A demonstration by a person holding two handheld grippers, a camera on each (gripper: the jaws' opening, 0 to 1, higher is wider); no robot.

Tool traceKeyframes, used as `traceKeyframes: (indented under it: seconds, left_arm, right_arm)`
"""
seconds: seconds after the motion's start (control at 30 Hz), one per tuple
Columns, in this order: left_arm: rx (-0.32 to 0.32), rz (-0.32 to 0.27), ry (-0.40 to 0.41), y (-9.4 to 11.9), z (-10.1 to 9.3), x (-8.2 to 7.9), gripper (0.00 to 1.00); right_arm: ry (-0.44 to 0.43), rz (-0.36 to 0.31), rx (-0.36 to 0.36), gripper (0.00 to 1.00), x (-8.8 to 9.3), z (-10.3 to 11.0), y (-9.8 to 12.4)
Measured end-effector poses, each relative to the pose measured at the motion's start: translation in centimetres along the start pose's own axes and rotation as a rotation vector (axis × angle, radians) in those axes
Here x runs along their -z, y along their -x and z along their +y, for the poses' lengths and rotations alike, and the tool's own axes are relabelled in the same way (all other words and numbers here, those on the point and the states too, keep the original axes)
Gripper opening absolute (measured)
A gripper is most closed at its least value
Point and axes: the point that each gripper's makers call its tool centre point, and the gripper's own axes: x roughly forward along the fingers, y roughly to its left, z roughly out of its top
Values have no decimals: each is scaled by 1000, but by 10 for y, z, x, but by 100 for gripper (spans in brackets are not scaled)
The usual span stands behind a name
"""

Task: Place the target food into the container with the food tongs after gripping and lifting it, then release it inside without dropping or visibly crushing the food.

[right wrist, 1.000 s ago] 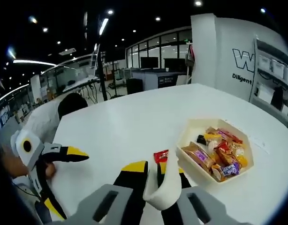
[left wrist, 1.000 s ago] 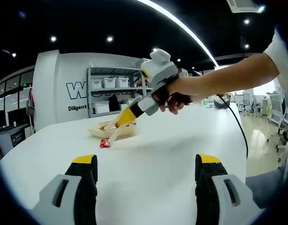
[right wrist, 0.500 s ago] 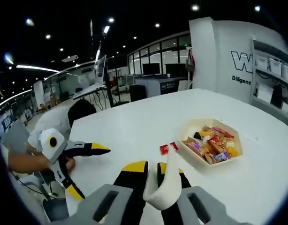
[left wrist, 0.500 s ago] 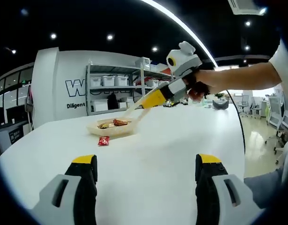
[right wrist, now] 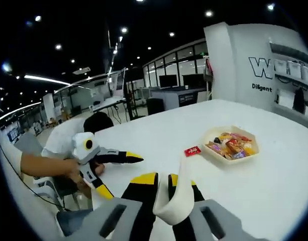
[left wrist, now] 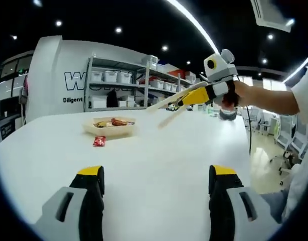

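Fingers (right wrist: 164,185) of the right gripper pinch cream tongs (right wrist: 175,193); left fingers (left wrist: 90,182) spread. Approach the red packet (right wrist: 192,150) at one o'clock slowly.

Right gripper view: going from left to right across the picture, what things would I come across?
Person's hand → left claw → tongs held in the right claw → red snack packet → snack tray.

Bare table (left wrist: 159,160) before tray (left wrist: 110,128); wrapper (left wrist: 99,141) perhaps obstructs.
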Motion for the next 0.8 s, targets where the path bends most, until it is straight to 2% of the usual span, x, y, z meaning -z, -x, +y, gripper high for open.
traceKeyframes:
  seconds: [0.1, 0.2, 0.3, 0.37, 0.4, 0.5, 0.57, 0.67, 0.8]
  left_arm:
    - [39, 14, 17, -2, -5, 1, 83]
    - [75, 26, 0, -4, -12, -1, 81]
    - [120, 6, -62, -6, -23, -9, 72]
    - [177, -19, -30, -10, -35, -17, 69]
    - [218, -5, -25, -12, -44, -17, 66]
    - [280, -9, -66, -18, -60, -25, 56]
    - [284, -18, -96, -22, -62, -30, 50]
    - [308, -22, -108, -28, -67, -39, 47]
    - [354, -23, -160, -30, -74, -46, 38]
  right_arm:
    - [-7, -20, -12, 3, 2, 8, 7]
    - [-24, -29, -37, 3, 5, 13, 10]
    - [-68, -44, -68, 3, 9, 21, 15]
    - [-75, -42, -78, 3, 14, 24, 16]
    - [-75, -41, -82, 3, 16, 25, 17]
    - [-99, -45, -91, 3, 21, 26, 19]
    - [-119, -41, -111, 3, 25, 29, 20]
    - [-146, -51, -139, 3, 27, 35, 22]
    - [-146, -30, -139, 3, 35, 37, 22]
